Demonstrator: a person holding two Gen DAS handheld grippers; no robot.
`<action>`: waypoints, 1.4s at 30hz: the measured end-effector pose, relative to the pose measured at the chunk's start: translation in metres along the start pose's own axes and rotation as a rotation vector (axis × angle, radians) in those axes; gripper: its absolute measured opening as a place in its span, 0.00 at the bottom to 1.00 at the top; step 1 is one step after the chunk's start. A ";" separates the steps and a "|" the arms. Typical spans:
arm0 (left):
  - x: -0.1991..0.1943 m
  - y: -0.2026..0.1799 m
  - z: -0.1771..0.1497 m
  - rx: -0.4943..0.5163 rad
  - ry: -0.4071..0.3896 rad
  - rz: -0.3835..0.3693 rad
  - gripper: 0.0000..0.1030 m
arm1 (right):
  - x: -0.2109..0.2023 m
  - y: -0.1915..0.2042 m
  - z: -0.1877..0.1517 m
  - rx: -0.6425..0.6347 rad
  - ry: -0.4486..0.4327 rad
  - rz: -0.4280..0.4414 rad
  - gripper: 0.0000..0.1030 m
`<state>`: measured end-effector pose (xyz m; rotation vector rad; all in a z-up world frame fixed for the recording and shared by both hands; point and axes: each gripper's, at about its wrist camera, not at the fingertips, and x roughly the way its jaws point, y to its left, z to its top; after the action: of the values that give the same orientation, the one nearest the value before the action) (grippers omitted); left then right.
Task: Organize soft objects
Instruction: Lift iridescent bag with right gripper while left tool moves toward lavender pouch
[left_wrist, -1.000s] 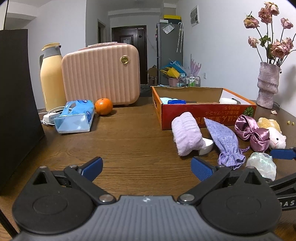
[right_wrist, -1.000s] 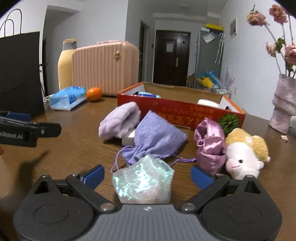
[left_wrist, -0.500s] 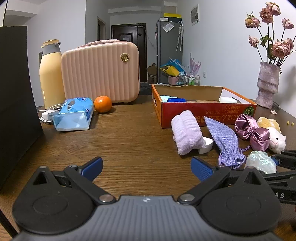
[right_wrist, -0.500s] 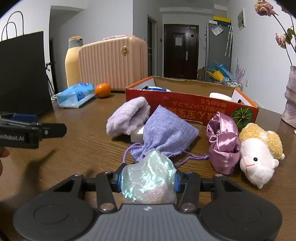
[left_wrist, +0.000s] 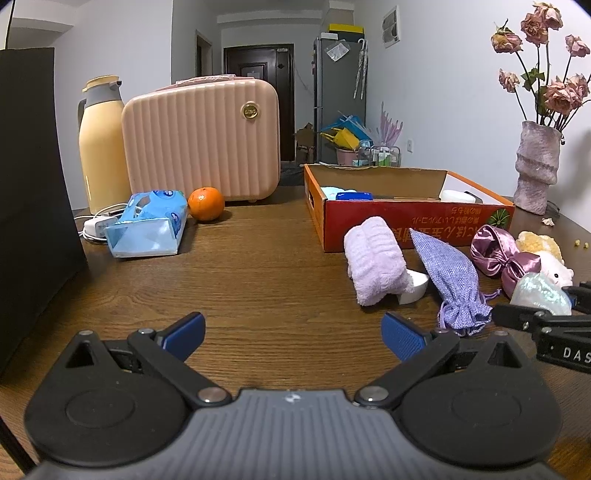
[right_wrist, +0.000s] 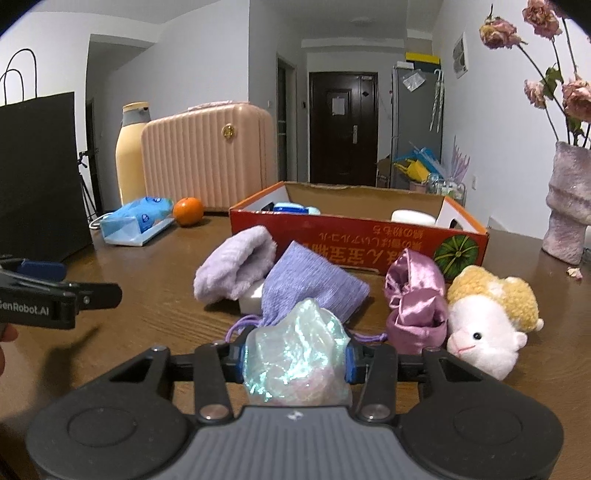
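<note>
Pinching the iridescent pouch (right_wrist: 295, 354) between both pads, the right tool (right_wrist: 295, 360) has it in front of the lavender drawstring bag (right_wrist: 314, 286). Left tool (left_wrist: 293, 334) hovers spread wide over bare counter (left_wrist: 258, 280).

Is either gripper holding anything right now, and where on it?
The right gripper is shut on the iridescent pouch, pinching its left and right sides at mid-height. The left gripper is open and empty.
</note>
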<state>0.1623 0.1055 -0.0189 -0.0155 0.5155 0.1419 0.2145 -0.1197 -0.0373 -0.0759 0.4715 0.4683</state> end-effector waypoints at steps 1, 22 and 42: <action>0.000 0.000 0.000 -0.001 0.001 0.000 1.00 | -0.001 -0.001 0.001 0.001 -0.005 -0.002 0.42; 0.015 -0.022 -0.004 0.041 0.022 -0.004 1.00 | -0.018 -0.036 0.009 0.023 -0.096 -0.056 0.42; 0.031 -0.062 0.000 0.063 0.043 -0.049 1.00 | -0.027 -0.074 0.011 0.068 -0.145 -0.149 0.42</action>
<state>0.1977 0.0478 -0.0351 0.0303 0.5617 0.0770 0.2310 -0.1948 -0.0182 -0.0115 0.3367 0.3084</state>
